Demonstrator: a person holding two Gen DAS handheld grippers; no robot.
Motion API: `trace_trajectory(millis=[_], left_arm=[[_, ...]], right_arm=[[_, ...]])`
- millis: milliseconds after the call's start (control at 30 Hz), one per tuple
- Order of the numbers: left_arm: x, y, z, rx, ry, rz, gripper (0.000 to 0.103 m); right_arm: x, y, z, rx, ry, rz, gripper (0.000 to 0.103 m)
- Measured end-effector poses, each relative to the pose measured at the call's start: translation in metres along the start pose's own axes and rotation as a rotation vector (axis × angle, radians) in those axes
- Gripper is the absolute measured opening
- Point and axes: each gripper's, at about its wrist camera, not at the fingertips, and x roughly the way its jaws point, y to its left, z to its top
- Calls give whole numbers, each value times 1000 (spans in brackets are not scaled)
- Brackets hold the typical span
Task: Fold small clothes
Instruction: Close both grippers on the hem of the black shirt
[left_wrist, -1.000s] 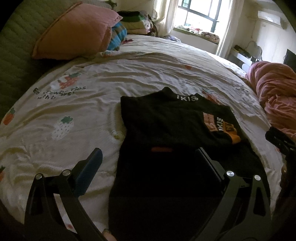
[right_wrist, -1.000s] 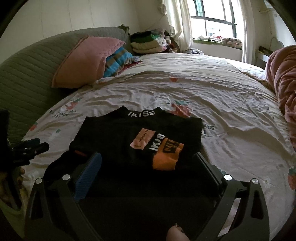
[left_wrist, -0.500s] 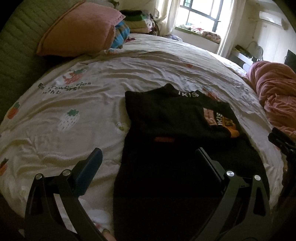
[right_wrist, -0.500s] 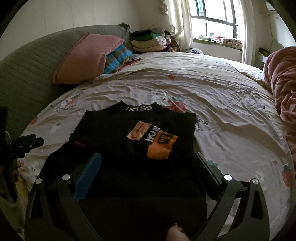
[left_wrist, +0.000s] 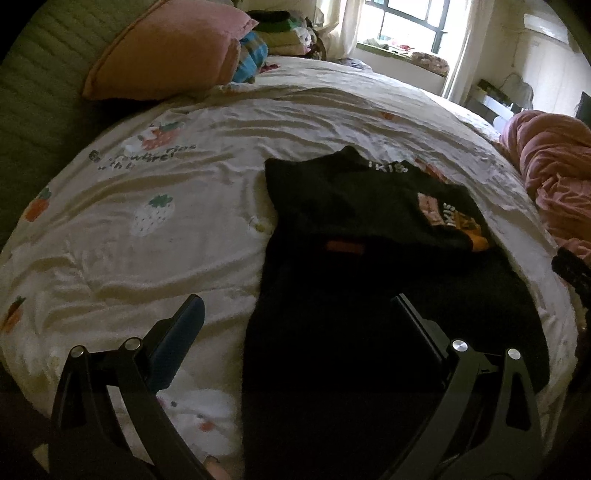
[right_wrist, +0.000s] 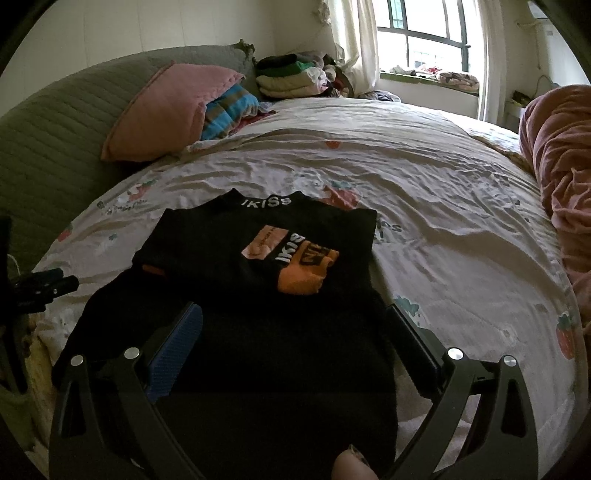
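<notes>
A small black top (left_wrist: 351, 206) (right_wrist: 266, 251) with white collar lettering and an orange chest print lies on the strawberry-print bed sheet (left_wrist: 147, 240) (right_wrist: 443, 221). Its upper part is folded down over the lower part, which stretches toward me. My left gripper (left_wrist: 295, 314) is open and empty, hovering over the garment's near left edge. My right gripper (right_wrist: 295, 321) is open and empty above the garment's near hem. Each gripper shows dark at the edge of the other's view.
A pink pillow (right_wrist: 166, 110) and striped cloth (right_wrist: 229, 110) lie at the green headboard (right_wrist: 48, 147). Folded clothes (right_wrist: 288, 77) are stacked at the back. A pink duvet (right_wrist: 561, 166) is bunched at the right. A window (right_wrist: 424, 37) is behind.
Both grippers have drawn back toward me and slightly up, so the garment looks smaller and farther away. The garment has not moved. Both grippers stay open.
</notes>
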Motion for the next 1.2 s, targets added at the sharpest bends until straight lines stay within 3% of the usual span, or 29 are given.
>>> trace_trajectory(millis=[700,1200], left_arm=[[-6,9,-37,-16,54,17,93],[-1,20,-61,-30,139,-2,93]], right_arm=[[-8,-4,-27,-19,50,2,98],[-9,-4,-46,-40,100,22,98]])
